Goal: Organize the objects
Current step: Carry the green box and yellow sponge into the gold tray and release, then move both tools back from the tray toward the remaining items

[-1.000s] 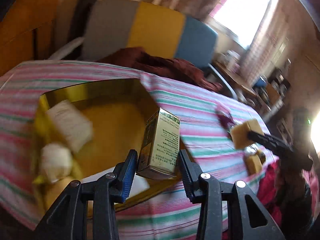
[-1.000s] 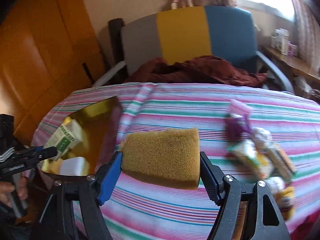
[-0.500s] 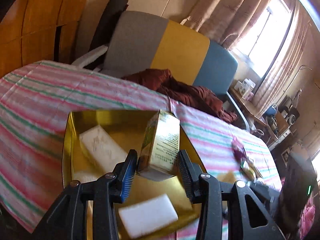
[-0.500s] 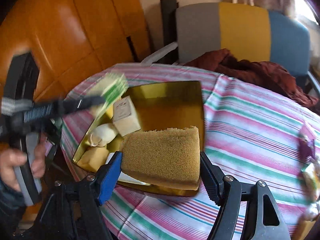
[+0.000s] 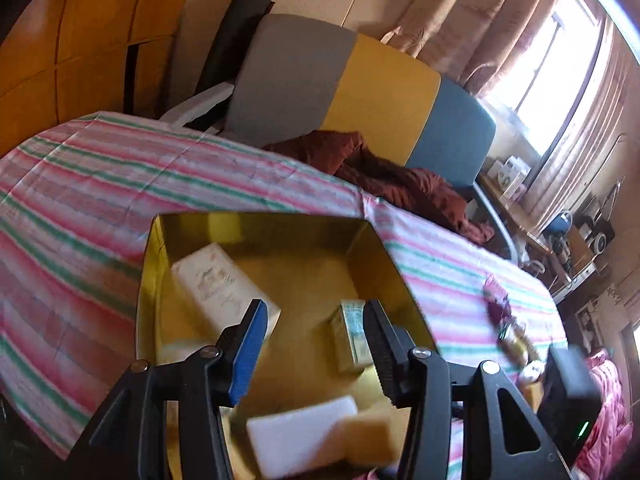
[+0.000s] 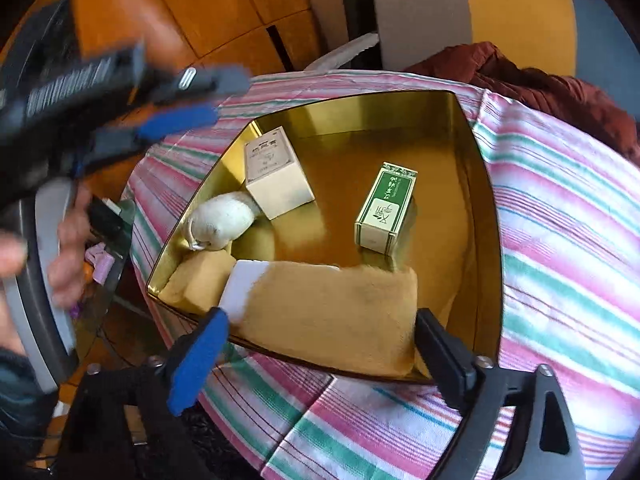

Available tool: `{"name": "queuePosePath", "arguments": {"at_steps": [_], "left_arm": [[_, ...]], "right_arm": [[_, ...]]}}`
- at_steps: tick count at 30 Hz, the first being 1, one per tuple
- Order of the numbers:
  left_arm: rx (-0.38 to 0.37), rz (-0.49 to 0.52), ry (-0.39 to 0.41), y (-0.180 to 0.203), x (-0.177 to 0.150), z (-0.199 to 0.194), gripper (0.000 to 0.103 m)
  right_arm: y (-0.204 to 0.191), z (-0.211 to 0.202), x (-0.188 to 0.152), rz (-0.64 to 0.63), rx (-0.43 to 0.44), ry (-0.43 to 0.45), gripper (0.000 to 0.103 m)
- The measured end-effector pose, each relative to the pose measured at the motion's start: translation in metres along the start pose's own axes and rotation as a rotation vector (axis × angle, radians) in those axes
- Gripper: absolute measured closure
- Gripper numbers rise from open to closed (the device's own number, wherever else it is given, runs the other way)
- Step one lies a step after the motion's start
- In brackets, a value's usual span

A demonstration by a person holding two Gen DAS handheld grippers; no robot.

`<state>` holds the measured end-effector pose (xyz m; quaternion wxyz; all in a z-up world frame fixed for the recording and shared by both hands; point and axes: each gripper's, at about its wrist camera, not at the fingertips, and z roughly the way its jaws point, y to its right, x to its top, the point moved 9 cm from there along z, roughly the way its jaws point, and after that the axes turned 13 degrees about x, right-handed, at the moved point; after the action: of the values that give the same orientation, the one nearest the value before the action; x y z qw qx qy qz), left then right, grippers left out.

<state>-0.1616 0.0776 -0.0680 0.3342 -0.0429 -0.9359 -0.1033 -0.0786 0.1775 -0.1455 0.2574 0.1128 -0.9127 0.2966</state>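
Both tools hang over a gold tray (image 6: 486, 216) on the striped desk, jaws opening: the right tool (image 6: 320, 356) frees a soft, light sponge (image 6: 336, 312) between its jaws, graspable by its sides, and the left tool (image 5: 312, 344) has dropped a stiff green carton (image 6: 386, 208) just ahead.

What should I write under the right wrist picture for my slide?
Right gripper opening above a sponge in the gold tray, beside a green box.
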Motion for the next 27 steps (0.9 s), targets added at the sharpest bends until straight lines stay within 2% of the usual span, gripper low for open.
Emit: {"name": "queuePosePath", "arguments": {"at_steps": [5, 13, 19, 23, 27], "left_arm": [[0.022, 0.008, -0.020, -0.006, -0.026, -0.006, 0.053], [0.052, 0.047, -0.011, -0.007, -0.050, -0.019, 0.052], [0.051, 0.041, -0.040, -0.010, -0.065, -0.017, 0.052], [0.070, 0.047, -0.019, -0.014, -0.066, -0.023, 0.052], [0.078, 0.043, -0.016, -0.015, -0.067, -0.025, 0.052]], "right_arm": [[0.005, -0.017, 0.003, 0.023, -0.033, 0.041, 0.002], [0.003, -0.042, 0.004, 0.026, -0.081, 0.113, 0.001], [-0.011, -0.028, 0.004, -0.042, -0.099, 0.081, 0.001], [0.008, -0.027, 0.000, -0.019, -0.221, 0.068, 0.007], [0.018, -0.035, -0.001, 0.005, -0.233, 0.080, 0.007]]}}
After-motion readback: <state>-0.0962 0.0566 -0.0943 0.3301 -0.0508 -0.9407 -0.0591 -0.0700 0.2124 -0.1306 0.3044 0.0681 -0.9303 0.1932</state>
